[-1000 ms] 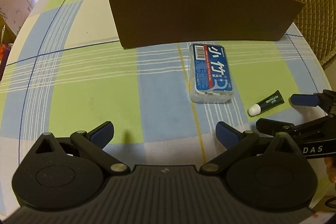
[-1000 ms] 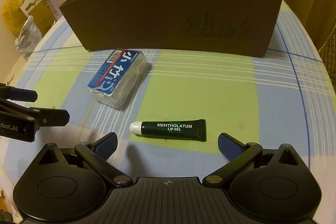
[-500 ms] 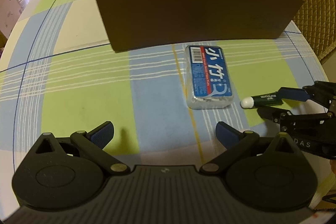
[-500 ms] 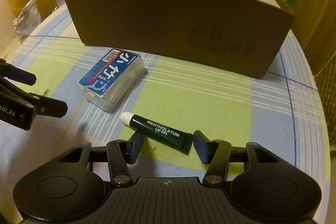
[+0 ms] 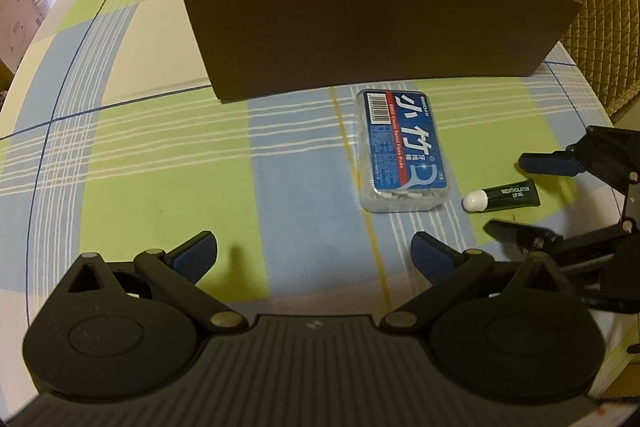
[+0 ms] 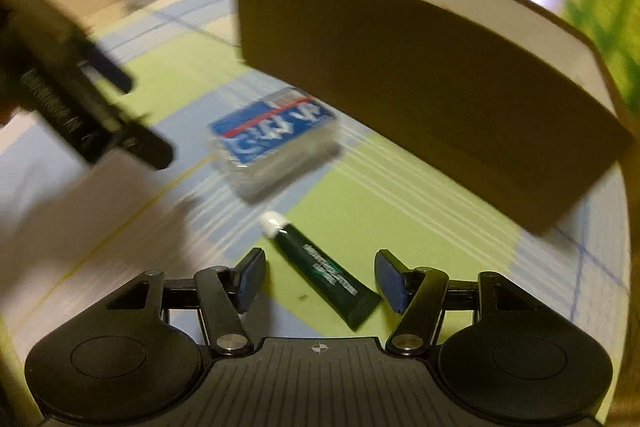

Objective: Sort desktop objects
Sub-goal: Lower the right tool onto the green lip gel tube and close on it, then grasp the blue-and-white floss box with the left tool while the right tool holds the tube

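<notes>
While spread, the right tool (image 6: pixel 320 281) straddles the lip gel tube (image 6: pixel 320 273).

Left gripper (image 5: pixel 314 254): black plastic body, ribbed grey centre plate, two round black side housings, silver pivot screws, blue pads on angled black fingers (image 5: pixel 196 254). Right gripper (image 6: pixel 319 281): same build, small crosshair mark on ribbed plate, triangular cut-outs in linkages, blue pads, silver screws.
</notes>
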`<state>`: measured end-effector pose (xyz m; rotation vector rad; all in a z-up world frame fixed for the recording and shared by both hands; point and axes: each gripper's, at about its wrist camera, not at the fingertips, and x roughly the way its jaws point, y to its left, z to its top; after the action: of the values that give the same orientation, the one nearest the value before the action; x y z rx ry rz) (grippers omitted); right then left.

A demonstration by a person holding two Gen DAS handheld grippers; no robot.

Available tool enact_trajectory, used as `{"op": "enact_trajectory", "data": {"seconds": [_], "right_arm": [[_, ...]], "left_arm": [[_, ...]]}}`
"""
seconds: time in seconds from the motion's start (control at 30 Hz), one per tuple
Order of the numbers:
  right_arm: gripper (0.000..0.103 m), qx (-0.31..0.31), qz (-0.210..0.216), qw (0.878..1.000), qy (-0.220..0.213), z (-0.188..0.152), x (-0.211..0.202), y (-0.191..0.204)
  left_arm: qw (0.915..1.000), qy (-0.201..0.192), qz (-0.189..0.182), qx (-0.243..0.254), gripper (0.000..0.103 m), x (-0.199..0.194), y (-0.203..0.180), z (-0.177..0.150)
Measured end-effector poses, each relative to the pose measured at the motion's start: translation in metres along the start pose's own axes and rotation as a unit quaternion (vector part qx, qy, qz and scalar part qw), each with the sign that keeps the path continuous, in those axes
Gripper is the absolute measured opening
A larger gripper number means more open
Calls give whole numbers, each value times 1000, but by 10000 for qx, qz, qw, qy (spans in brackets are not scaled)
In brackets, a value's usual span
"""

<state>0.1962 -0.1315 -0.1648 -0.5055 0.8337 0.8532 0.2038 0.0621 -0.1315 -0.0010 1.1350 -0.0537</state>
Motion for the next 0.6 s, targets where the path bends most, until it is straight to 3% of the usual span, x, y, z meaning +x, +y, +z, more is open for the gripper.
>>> {"op": "enact_trajectory", "data": {"seconds": [0.03,0.1,0.17,0.33,0.43,0.6], "right_arm": [[47,-116,103,9999,1,0,0,1],[26,-157,293,9994,57,1,0,3],[16,-179,411,9989,117,0,-1,6],[16,241,259,9990,272,-6,-7,5],[16,615,-54,9975,352,-11,-11,-5],[16,1575,-612,9848,412,-21,-19,-39]], "left_arm": [[10000,-4,0,-10,102,0,0,0],[10000,-3,-9,-28,102,0,1,-1],[10000,1,-13,-40,102,-1,1,-1],[10000,-8,-34,-40,102,-1,-1,-1],[10000,-22,-46,-16,102,-2,-2,0],[10000,-41,-75,49,102,-1,-6,2]]}}
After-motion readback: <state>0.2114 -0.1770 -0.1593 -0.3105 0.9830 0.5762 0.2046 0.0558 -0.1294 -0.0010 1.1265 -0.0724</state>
